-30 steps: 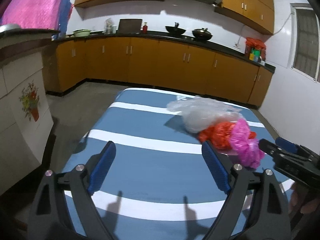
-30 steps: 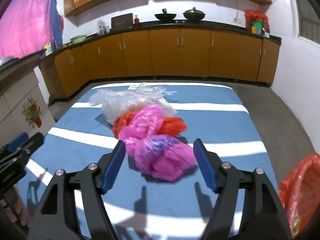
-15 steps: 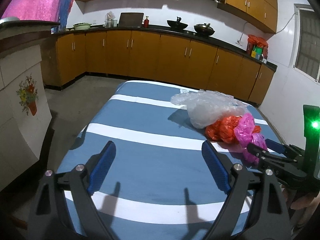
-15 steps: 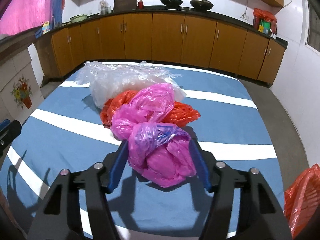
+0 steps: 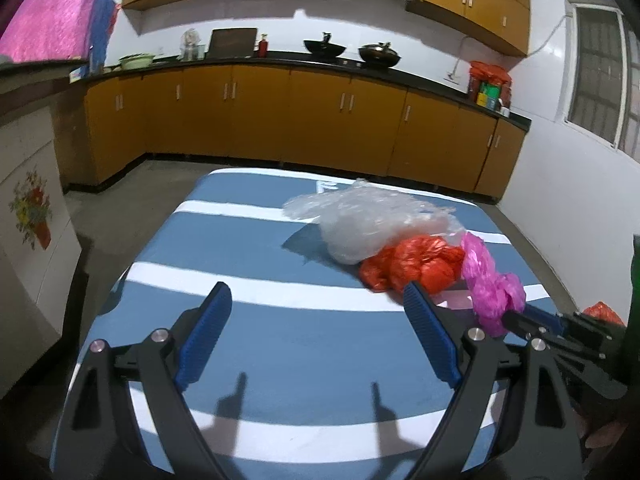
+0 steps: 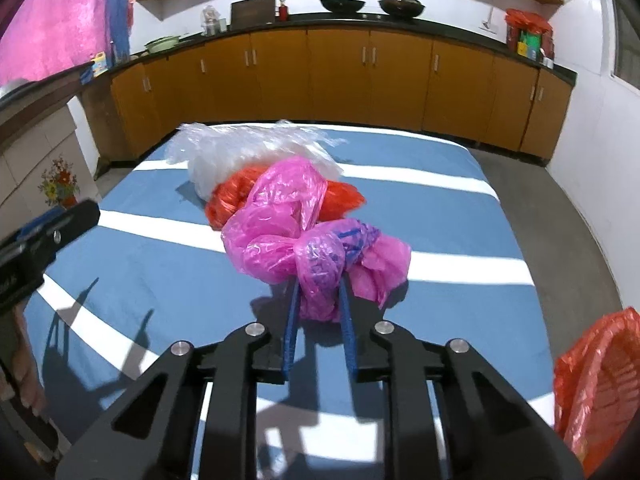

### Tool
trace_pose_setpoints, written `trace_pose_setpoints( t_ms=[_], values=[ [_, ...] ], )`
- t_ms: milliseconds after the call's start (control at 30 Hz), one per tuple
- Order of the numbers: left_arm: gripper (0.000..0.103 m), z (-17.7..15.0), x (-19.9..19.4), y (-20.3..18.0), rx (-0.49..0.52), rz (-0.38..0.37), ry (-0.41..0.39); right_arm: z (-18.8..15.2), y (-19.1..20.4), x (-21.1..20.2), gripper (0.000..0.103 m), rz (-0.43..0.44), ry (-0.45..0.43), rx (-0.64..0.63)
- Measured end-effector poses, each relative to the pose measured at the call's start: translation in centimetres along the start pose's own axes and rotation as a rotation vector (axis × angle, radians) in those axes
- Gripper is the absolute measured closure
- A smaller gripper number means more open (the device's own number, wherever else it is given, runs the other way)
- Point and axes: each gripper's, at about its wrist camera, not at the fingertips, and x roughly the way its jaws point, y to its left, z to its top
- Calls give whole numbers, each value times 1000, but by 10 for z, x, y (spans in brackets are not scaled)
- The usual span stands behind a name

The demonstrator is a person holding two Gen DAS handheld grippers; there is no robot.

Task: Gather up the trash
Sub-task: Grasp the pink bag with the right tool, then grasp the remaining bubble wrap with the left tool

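One thin fold of the pink bag (image 6: 316, 236), just clamped by the right gripper (image 6: 320, 300), may slip on lifting; the left gripper (image 5: 316, 328), at nine o'clock, gapes empty.

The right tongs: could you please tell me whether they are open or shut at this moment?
Shut on the pink bag. The right tongs have just been closing, and their blue pads now squeeze the crumpled plastic between them.

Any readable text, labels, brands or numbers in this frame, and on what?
None can be read.
Pink bag: dark blue print, too crumpled to read.
Table cloth: small white mark at the far edge, too blurred.
Counter containers: labels too small.
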Motion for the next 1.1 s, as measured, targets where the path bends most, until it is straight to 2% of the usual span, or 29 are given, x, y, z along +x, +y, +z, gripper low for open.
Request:
trace_pose_setpoints(
  t_ms=[400,667,833,967,1067,1100],
  values=[
    [17,7,6,-15,17,-31,-4,-3,-37,-20,85,-74,-56,105],
    [17,38,24,-28,1,-55,-35,-9,-46,-21,85,-97,-61,132],
    [26,64,51,-38,-13,-55,-1,-12,-50,-22,85,-103,-62,141],
    [33,81,88,-43,-22,-51,92,-14,-54,-21,85,-111,-59,148],
    [45,81,107,-45,-15,-44,150,-17,-55,-22,85,-111,-57,152],
    [54,80,110,-45,-10,-45,163,-17,-56,-22,85,-110,-57,152]
  ],
)
